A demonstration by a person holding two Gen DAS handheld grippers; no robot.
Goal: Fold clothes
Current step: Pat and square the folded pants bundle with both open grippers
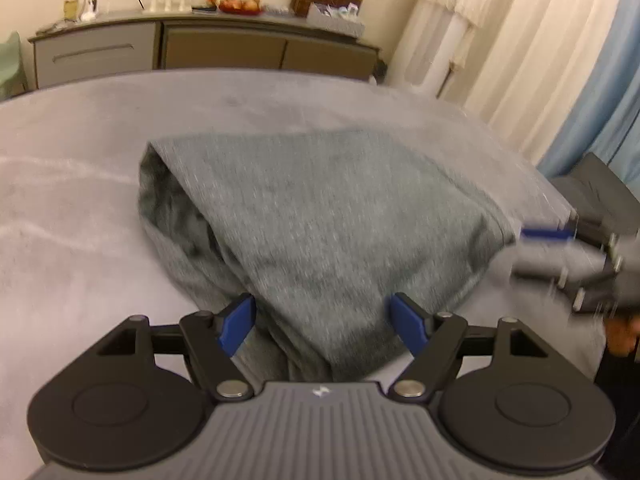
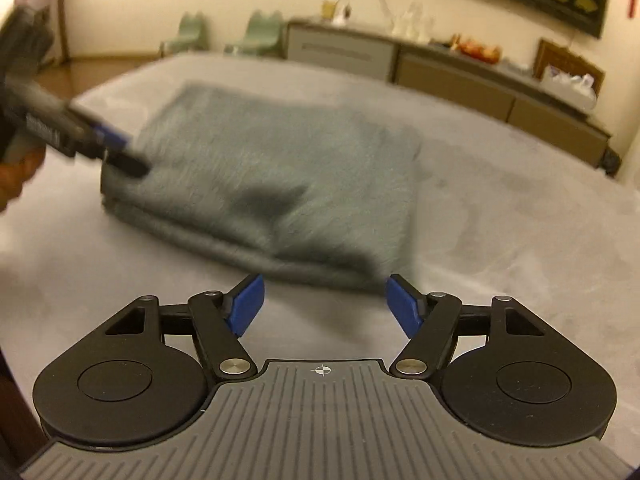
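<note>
Left tool (image 1: 322, 320) and right tool (image 2: 322, 304): both spread wide, holding nothing, folded grey knit garment (image 1: 320, 216) at 12 o'clock.

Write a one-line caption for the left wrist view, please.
Left gripper open over the near edge of a folded grey garment on a grey bed, right gripper at its right corner.

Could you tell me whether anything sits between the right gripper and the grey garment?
Nothing visible does. The right gripper is open, and only bare bed cover lies between it and the folded grey garment just ahead.
</note>
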